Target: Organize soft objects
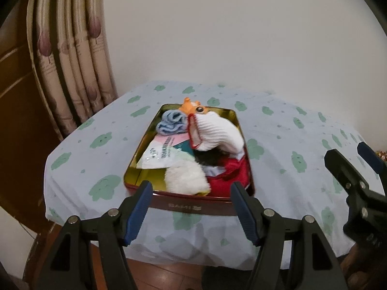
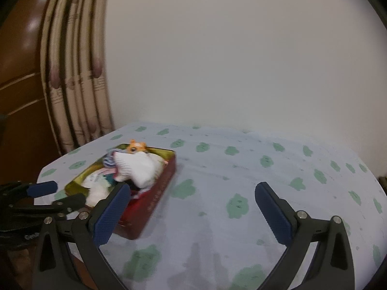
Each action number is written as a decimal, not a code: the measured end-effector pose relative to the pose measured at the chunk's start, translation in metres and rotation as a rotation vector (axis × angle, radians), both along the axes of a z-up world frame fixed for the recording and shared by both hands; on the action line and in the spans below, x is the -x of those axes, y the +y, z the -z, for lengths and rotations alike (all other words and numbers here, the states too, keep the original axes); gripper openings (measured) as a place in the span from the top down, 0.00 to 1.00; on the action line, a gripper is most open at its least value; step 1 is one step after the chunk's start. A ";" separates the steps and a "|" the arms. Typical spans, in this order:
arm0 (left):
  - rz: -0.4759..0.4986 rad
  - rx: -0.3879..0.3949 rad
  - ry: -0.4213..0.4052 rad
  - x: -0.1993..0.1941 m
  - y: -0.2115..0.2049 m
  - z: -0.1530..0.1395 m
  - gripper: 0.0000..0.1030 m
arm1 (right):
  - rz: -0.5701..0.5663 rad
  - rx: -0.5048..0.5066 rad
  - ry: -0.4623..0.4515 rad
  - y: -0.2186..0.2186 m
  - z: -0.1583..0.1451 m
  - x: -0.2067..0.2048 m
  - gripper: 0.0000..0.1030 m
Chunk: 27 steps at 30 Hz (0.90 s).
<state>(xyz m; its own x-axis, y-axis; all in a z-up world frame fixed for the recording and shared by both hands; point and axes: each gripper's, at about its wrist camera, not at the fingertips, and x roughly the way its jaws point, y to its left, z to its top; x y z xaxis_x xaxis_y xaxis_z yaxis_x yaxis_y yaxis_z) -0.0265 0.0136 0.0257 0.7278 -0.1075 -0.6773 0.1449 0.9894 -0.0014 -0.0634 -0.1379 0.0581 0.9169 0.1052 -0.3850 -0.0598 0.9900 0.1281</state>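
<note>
Straight ahead of the spread, empty left claw (image 1: pixel 191 207) sits the tin (image 1: pixel 191 206), lengthwise away; the right claw (image 2: pixel 191 213), also spread and empty, hangs farther off beside it.

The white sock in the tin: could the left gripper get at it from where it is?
Probably yes. The left gripper is open and empty, facing the open tin, and the white sock lies on top of the pile with nothing over it.

The tablecloth (image 1: pixel 101 130) is patterned pale blue with green blotches; the tin (image 1: pixel 188 206) is coloured red outside, gold inside; a white sock (image 1: pixel 215 133) is edged in red; a light blue cloth (image 1: pixel 169 123) is seen; the curtain (image 1: pixel 72 60) is striped beige.
</note>
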 end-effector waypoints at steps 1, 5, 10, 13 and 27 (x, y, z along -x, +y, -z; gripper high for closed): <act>-0.004 0.000 -0.002 0.000 0.004 -0.001 0.33 | -0.005 0.002 0.005 0.005 -0.001 -0.003 0.01; -0.031 -0.002 -0.021 -0.002 0.019 -0.005 0.33 | 0.000 -0.030 0.030 0.018 -0.005 -0.015 0.01; -0.045 -0.014 -0.043 -0.004 0.032 -0.005 0.33 | 0.043 -0.014 0.008 0.032 -0.013 -0.018 0.01; -0.038 -0.014 -0.037 -0.007 0.033 -0.003 0.33 | 0.033 -0.021 -0.016 0.038 -0.017 -0.013 0.01; 0.014 0.015 -0.045 -0.009 0.029 0.000 0.33 | 0.075 0.008 -0.019 0.043 -0.011 -0.002 0.01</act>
<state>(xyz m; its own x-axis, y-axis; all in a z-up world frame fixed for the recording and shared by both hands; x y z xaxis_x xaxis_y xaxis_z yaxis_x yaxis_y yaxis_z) -0.0178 0.0428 0.0258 0.7556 -0.1278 -0.6424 0.1588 0.9873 -0.0096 -0.0618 -0.0950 0.0694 0.9291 0.0326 -0.3685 0.0125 0.9928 0.1194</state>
